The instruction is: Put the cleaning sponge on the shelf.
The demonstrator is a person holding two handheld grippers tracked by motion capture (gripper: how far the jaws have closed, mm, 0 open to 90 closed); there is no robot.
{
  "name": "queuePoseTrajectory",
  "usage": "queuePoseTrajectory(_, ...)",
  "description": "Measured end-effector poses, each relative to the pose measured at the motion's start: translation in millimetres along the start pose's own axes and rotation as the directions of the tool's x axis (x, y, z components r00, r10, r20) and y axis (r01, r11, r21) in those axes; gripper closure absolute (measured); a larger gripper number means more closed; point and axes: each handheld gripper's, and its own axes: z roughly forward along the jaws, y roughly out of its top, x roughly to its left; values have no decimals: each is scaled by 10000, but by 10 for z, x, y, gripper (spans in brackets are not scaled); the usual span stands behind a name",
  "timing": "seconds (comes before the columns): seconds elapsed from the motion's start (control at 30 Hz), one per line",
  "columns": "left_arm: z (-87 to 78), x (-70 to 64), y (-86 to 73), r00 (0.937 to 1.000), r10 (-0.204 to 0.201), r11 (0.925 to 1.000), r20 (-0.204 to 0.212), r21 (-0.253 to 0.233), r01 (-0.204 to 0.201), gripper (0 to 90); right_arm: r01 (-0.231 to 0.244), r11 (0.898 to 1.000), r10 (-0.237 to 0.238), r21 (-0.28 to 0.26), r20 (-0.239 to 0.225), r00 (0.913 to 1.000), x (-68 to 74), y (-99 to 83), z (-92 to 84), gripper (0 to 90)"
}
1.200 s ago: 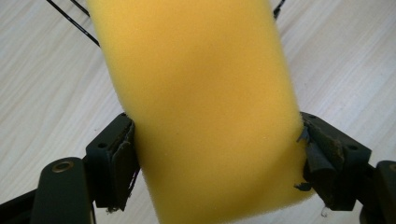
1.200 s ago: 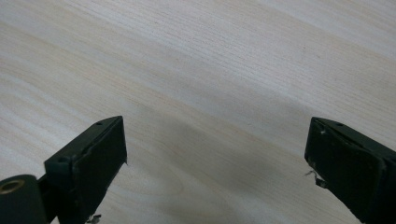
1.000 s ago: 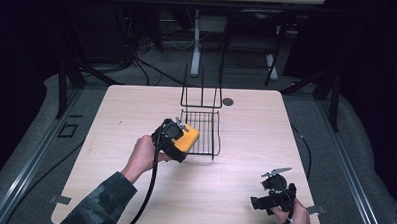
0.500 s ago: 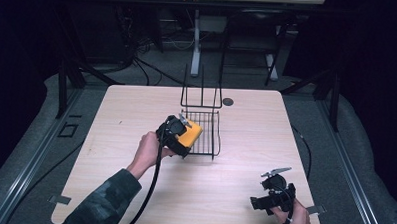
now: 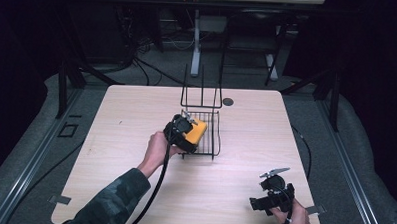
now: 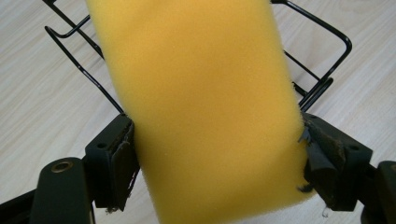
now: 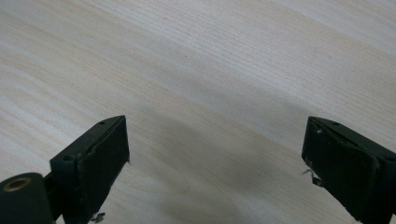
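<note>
A yellow sponge [image 6: 201, 102] sits clamped between the two black jaws of my left gripper [image 6: 215, 158], held above a black wire rack [image 6: 322, 88]. In the high view the left gripper [image 5: 185, 133] holds the sponge [image 5: 198, 130] at the left side of the wire rack [image 5: 208, 130] in the middle of the table. My right gripper [image 7: 215, 163] stands open over bare wood with nothing between its jaws. From above, the right gripper [image 5: 269, 194] is near the table's front right corner, held by a hand.
The light wooden table [image 5: 136, 115] has a small dark round disc [image 5: 228, 101] just behind the rack. The rack's tall wire back [image 5: 202, 87] rises at its far end. Cables trail from both grippers toward the front edge. Dark floor surrounds the table.
The left gripper with the sponge has shifted slightly further over the rack's left side. The right gripper has stayed in place.
</note>
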Motion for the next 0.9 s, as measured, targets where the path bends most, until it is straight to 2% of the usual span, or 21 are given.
queuePoseTrajectory(0.27,86,14,59,9994,-331,9995,-134,-7,331,217,29,9999,-29,106,-50,10000,-3,5,-2,69)
queuePoseTrajectory(0.37,99,20,89,9993,-337,9994,-173,30,338,216,63,9999,-62,110,-65,10000,1,5,3,69)
queuePoseTrajectory(0.6,228,-17,106,9984,-533,9985,-166,150,535,215,107,9999,-106,79,-97,9999,8,4,1,69)
queuePoseTrajectory(0.9,309,-53,114,9971,-727,9973,-217,53,728,214,96,9999,-95,52,-85,9999,-4,1,-8,69)
